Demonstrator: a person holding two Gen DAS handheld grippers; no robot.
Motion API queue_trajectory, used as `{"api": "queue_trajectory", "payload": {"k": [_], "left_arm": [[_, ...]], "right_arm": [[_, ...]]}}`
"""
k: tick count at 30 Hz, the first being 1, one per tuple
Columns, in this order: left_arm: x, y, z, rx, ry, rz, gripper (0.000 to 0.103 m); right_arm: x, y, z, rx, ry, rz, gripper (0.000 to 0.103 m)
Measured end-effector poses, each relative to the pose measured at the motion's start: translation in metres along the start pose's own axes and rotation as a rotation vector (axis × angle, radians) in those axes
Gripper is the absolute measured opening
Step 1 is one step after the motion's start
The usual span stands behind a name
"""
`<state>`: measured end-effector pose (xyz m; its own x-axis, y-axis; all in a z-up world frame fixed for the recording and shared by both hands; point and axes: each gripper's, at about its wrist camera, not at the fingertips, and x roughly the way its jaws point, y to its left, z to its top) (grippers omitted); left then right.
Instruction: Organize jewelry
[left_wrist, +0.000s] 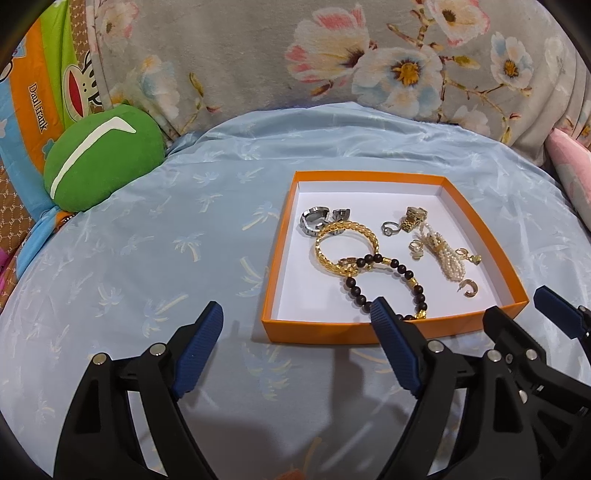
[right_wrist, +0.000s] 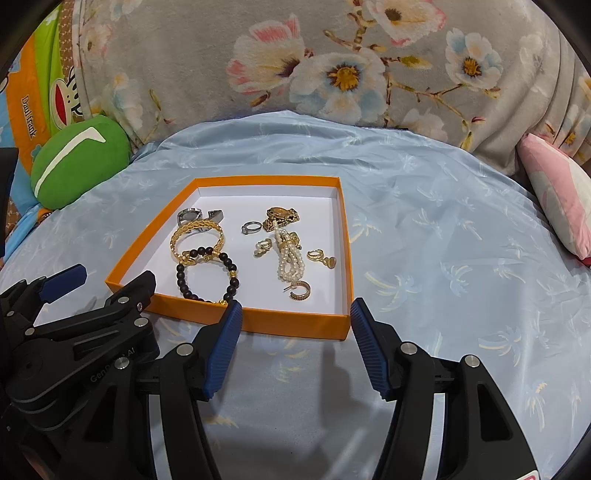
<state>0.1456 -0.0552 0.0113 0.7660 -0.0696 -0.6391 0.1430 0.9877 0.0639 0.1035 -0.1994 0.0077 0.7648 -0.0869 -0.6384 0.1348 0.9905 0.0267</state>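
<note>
Nearest the cameras, both hand-held grippers are seen hovering over a pale blue palm-print sheet (left_wrist: 147, 236); the left gripper (left_wrist: 297, 314) is held with its blue-padded fingers spread wide and nothing between them, its right fingertip lying in front of the near wall of the box; the right gripper (right_wrist: 295, 308) is likewise spread and empty, its fingertips set just before the near right part of that wall. Just beyond them an orange box (right_wrist: 295, 323) with a white floor is laid flat on the sheet, and the jewelry is gathered inside it; a dark beaded bracelet (right_wrist: 207, 275) is placed closest to the near wall, touching a gold bangle (right_wrist: 197, 240) behind it; a small gold hoop earring (right_wrist: 300, 290) is seen to its right, with a bundle of pearl strands (right_wrist: 290, 258) behind that; a silver ring (right_wrist: 252, 227) is found toward the middle; a silver watch (left_wrist: 314, 219) and a gold watch (left_wrist: 413, 218) are set nearest the far wall. Further off, a green cushion (left_wrist: 103, 162) is rested at the left edge of the sheet; a pink pillow (right_wrist: 557, 192) is seen at the right; a grey floral fabric (left_wrist: 295, 55) is spread across the background.
</note>
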Motion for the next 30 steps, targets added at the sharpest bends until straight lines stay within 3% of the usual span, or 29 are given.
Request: {"api": "queue_trajectory", "payload": {"k": [30], "left_arm": [[0.0002, 0.0014, -0.0002, 0.005, -0.001, 0.012, 0.083]], "right_arm": [[0.0009, -0.0039, -0.0015, 0.001, 0.005, -0.006, 0.06]]}}
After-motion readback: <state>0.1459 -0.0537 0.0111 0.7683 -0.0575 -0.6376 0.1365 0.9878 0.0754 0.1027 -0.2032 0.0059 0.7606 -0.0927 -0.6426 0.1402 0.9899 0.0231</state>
